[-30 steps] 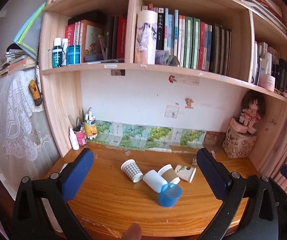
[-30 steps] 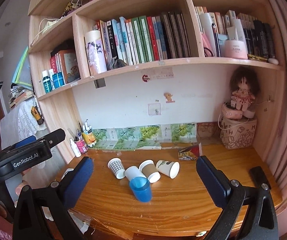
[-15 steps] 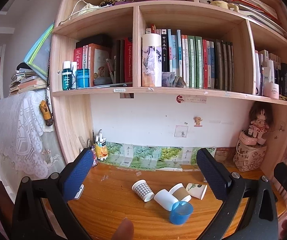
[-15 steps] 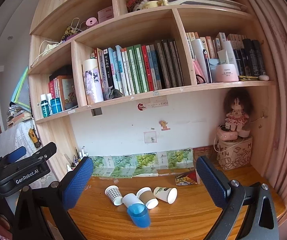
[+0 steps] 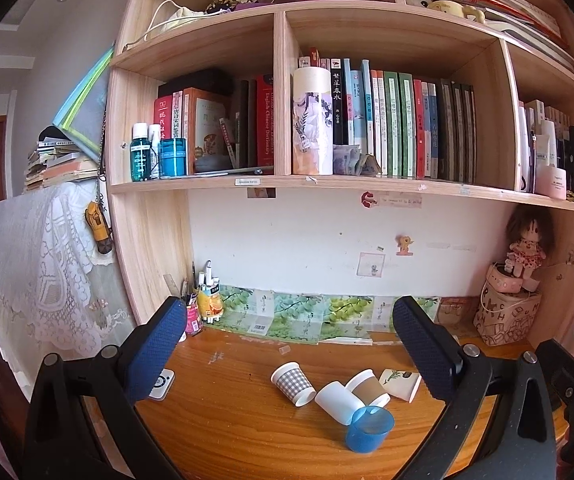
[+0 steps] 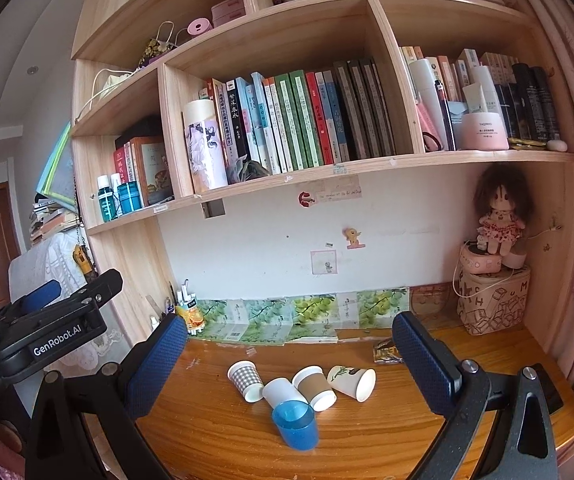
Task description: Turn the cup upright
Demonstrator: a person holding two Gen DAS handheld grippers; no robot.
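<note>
As the cups are paper or thin plastic, they look v. light and easy to crush, so hold w/ soft pressure at mid-wall, not at the rim. Blue plastic cup point(image 6: 295, 426) stands mouth-up on the bench point(image 6: 387, 432), nearest the cameras. Checked cup point(image 6: 245, 380), white cup point(image 6: 279, 392), brown-sleeved cup point(image 6: 315, 388) and leaf-print cup point(image 6: 353, 382) lie on their sides just behind it, close together. All look empty as far as their mouths show. Left gripper point(image 5: 287, 352) and right gripper point(image 6: 289, 364): jaws wide apart, holding nothing, well back from the cups.
</note>
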